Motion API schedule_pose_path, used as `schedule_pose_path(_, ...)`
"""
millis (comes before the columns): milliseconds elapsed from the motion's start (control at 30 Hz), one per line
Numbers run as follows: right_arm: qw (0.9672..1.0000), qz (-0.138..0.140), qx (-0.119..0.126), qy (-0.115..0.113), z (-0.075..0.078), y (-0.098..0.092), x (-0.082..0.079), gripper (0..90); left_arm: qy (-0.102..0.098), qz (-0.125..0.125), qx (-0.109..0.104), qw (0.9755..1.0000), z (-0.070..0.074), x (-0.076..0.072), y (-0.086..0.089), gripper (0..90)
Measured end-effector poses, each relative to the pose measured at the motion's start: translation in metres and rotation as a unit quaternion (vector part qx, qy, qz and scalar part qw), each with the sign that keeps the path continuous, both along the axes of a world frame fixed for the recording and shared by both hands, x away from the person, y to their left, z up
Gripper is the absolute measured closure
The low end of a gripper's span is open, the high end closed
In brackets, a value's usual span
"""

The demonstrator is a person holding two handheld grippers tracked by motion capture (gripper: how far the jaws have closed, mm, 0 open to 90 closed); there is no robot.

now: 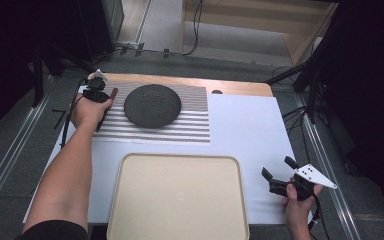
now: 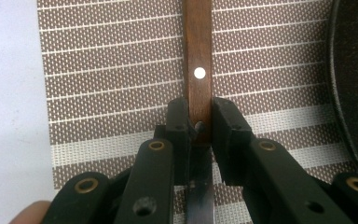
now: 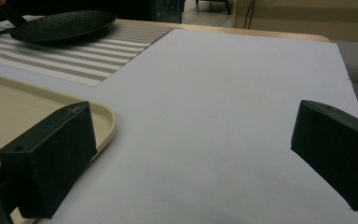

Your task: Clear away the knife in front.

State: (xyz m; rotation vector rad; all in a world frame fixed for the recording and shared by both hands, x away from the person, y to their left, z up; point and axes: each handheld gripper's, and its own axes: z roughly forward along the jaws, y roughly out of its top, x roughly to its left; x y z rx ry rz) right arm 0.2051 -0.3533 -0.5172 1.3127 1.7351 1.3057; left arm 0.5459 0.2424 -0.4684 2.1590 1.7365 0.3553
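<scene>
- The left tongs (image 2: 200, 119) are clamped on the wooden handle of a knife (image 2: 198, 70), which lies on the striped placemat (image 2: 116, 70), just left of the black plate (image 1: 152, 105).
- The grip sits near the place where the handle meets the steel blade, so I judge the knife will hang heavier on the handle side; it is better to lift it slowly and keep it level.
- Keep the pressure steady, because smooth wood can slip between hard pads.
- The right tongs (image 3: 191, 158) stand apart with nothing between them, well right of the plate, over the bare white table (image 3: 223, 93).
- The handle is brown, flat and straight, with one pale round rivet.
- The placemat is woven, with brown and pale bands.
- The plate is round, shallow and matt dark.
- The tray (image 1: 177, 200) in front of the plate is beige, smooth, with rounded corners.
</scene>
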Motion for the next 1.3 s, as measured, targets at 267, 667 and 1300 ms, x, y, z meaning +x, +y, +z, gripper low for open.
schedule_pose_path(267, 1.0, -0.001, 0.005, 0.001, 0.0, -0.001, 0.0, 0.0, 0.0, -0.019, 0.017, 0.9997, 0.005, -0.006, -0.002, 77.4)
schedule_pose_path(667, 1.0, 0.0, 0.002, 0.0, 0.0, 0.0, 0.001, 0.0, -0.008, -0.05, -0.007, 0.9987, 0.021, -0.03, 0.006, 77.5)
schedule_pose_path(1300, 1.0, 0.0, 0.0, 0.0, 0.0, 0.0, 0.0, 0.0, -0.022, -0.109, -0.026, 0.9935, 0.038, -0.073, -0.005, 77.4)
